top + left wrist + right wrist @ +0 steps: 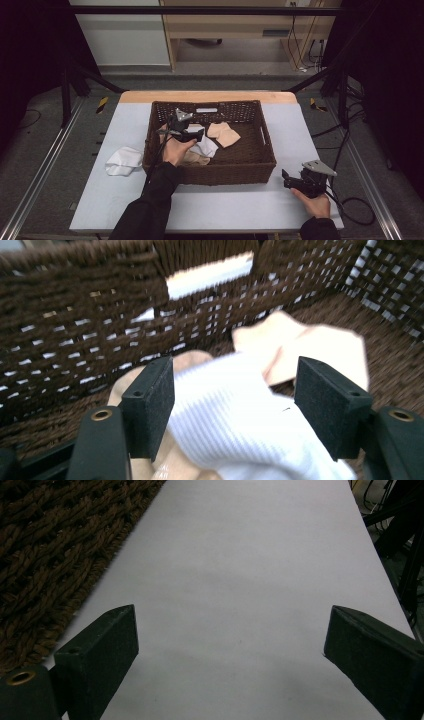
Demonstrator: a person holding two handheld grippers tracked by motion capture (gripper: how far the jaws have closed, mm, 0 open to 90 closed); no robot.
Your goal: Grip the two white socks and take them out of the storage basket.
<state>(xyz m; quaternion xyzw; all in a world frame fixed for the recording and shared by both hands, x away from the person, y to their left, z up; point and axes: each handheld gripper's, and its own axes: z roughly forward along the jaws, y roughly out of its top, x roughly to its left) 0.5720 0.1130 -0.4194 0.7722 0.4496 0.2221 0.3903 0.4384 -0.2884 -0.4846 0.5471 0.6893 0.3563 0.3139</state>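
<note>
1. The work in hand looks like moving cloth items out of the woven basket [260,150] onto the surface [225,205]; that is my reading of the layout.
2. The left gripper [192,134] is inside the basket, left of centre in the high view. In the left gripper view its jaws stand wide apart on either side of a white ribbed cloth [235,415], which bulges up between the pads without being pinched. It has hold of nothing yet.
3. Under and beside the white ribbed cloth lie peach cloths [310,347]: one shows at the right middle of the left gripper view, another pokes out at the lower left beneath the white one. In the high view a peach piece [223,134] sits near the middle of the basket floor.
4. The right gripper [295,179] is at the lower right of the high view, outside the basket and just off its front right corner, low over the bare surface. In the right gripper view its jaws are spread wide with nothing between them; the basket wall [50,555] fills the upper left.
5. One white cloth [124,161] already lies on the surface at the left of the high view, just beside the basket's left wall. I judge that as one piece done.
6. Left to do, by my estimate: close on the white ribbed cloth, lift it out, then clear the peach pieces. The task seems early.
</note>
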